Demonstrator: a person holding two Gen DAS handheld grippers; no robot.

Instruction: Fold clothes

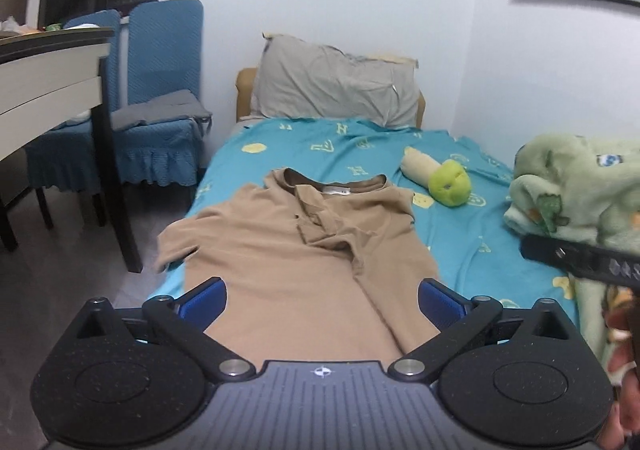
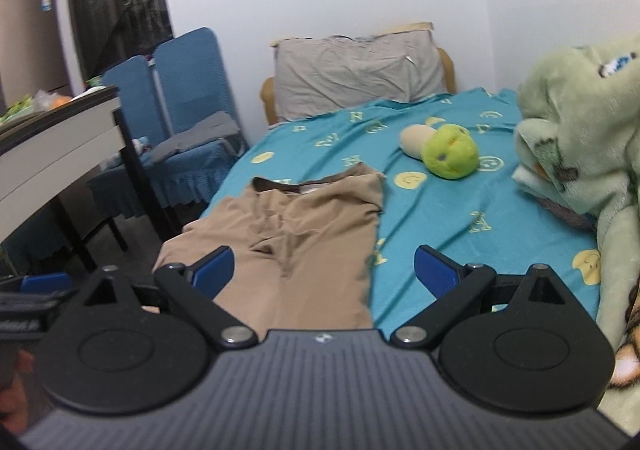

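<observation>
Spread flat across the lower middle of both views: a tan short-sleeved cotton polo shirt (image 1: 304, 250), collar toward the top of the frame, lying on the turquoise bed sheet printed with yellow letters and smiley faces (image 1: 460, 218). Laid out front-up, probably so that sleeves and sides can be turned inward. In the left wrist view, one sleeve hangs over the bed's edge at centre left; the right-hand side looks already doubled in over the chest, judging by the ridge of fabric running down from the collar — a first fold apparently made, the other side still to do. Pushed out of the way toward the right of the frame: a lime-green and cream plush toy (image 1: 440, 178) and a bunched pale-green fleece blanket with cartoon prints (image 1: 580, 186); propped at the top centre, a grey crumpled pillow (image 1: 336, 86). Left gripper (image 1: 322, 300) at the bottom of its view with blue pads spread as wide as they go, nothing between them, clear above the shirt's lower part. Right gripper (image 2: 324, 272) likewise gaping wide and empty, over the shirt's right edge and the bare sheet — not touching cloth, as far as can be judged.
</observation>
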